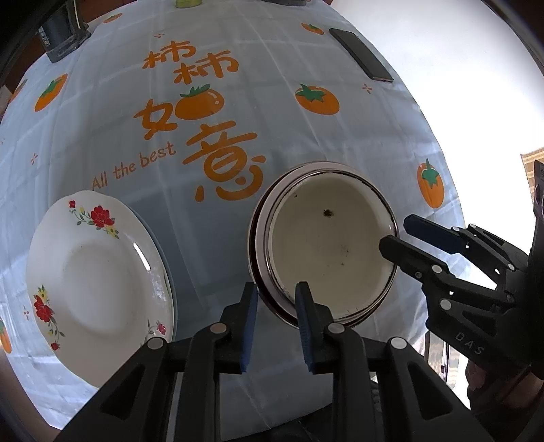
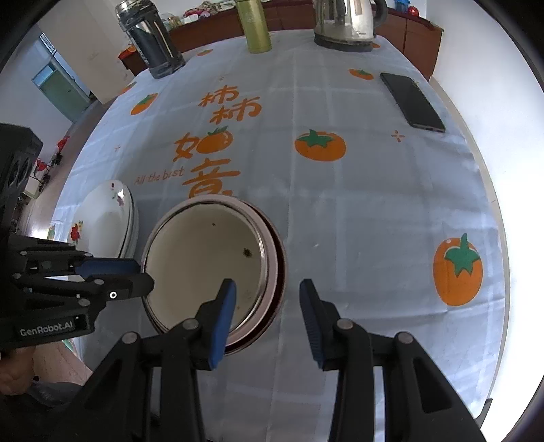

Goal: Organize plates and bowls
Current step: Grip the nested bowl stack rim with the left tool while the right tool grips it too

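Observation:
A cream enamel bowl (image 1: 326, 244) (image 2: 204, 265) with a dark rim sits nested in another bowl on the tablecloth. My left gripper (image 1: 277, 299) straddles its near-left rim, one finger inside and one outside, with slack on both sides, so it is open. My right gripper (image 2: 268, 295) straddles the right rim the same way, open with a wider gap. Each gripper also shows in the other's view: the right gripper (image 1: 397, 234) and the left gripper (image 2: 144, 273). A white plate with red flowers (image 1: 95, 282) (image 2: 108, 217) lies left of the bowls, apparently on another plate.
A black phone (image 1: 360, 54) (image 2: 413, 102) lies at the back right near the table edge. A metal kettle (image 2: 343, 27), a green bottle (image 2: 255, 27) and a glass jar (image 2: 153, 44) stand along the far edge. The cloth (image 2: 357, 210) is printed with orange fruits.

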